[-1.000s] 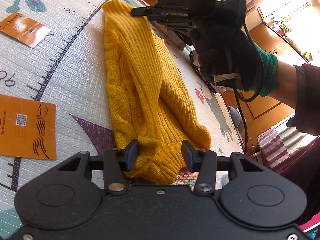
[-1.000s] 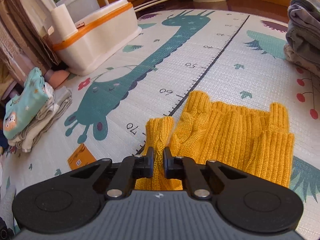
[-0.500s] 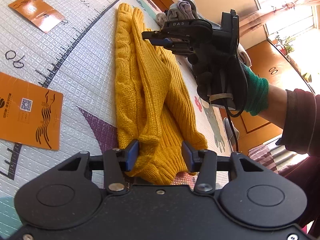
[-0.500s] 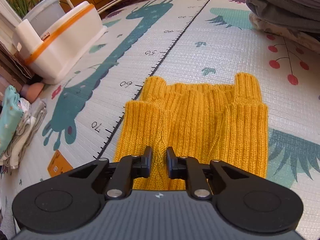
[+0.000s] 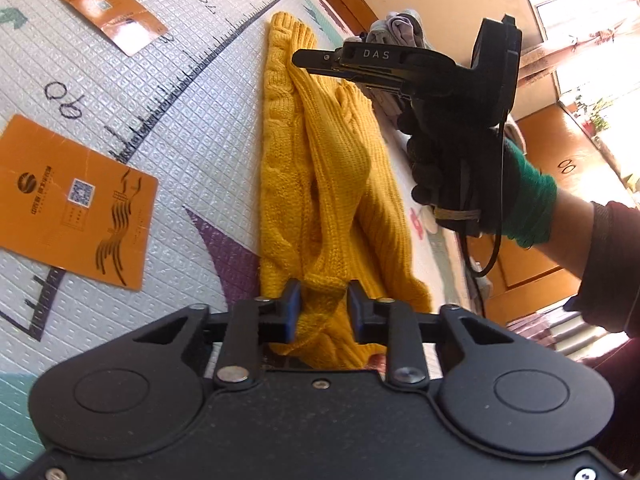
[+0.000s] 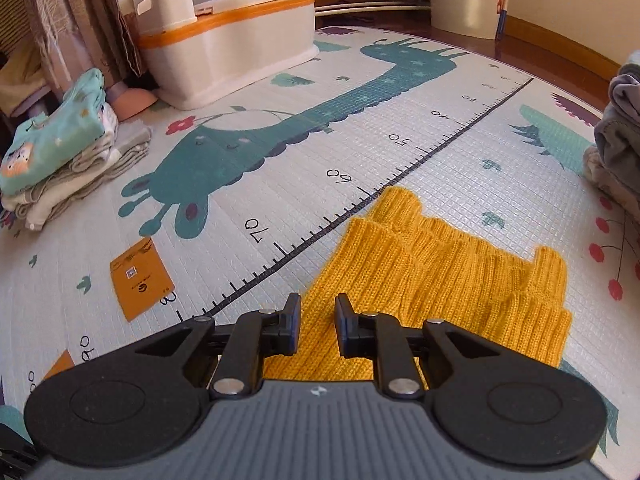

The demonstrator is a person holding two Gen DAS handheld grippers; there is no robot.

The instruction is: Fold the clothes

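A mustard-yellow knitted sweater (image 5: 320, 184) lies folded lengthwise on the play mat (image 5: 168, 128). My left gripper (image 5: 322, 312) has its jaws closed in around the bunched near end of the sweater. In the left wrist view my right gripper (image 5: 304, 58) hovers above the far part of the sweater, held by a gloved hand. In the right wrist view my right gripper (image 6: 317, 320) is open, nothing between its fingers, just above the flat ribbed sweater (image 6: 448, 276).
Two orange cards (image 5: 76, 200) (image 5: 112, 12) lie on the mat left of the sweater. A pile of folded clothes (image 6: 60, 148) and a white-and-orange bin (image 6: 228, 48) stand at the left. Grey folded garments (image 6: 620, 120) are stacked at the right edge.
My right gripper has let go of the sweater and opened, lifting off it. My left gripper's jaws have closed in on the sweater's near end.
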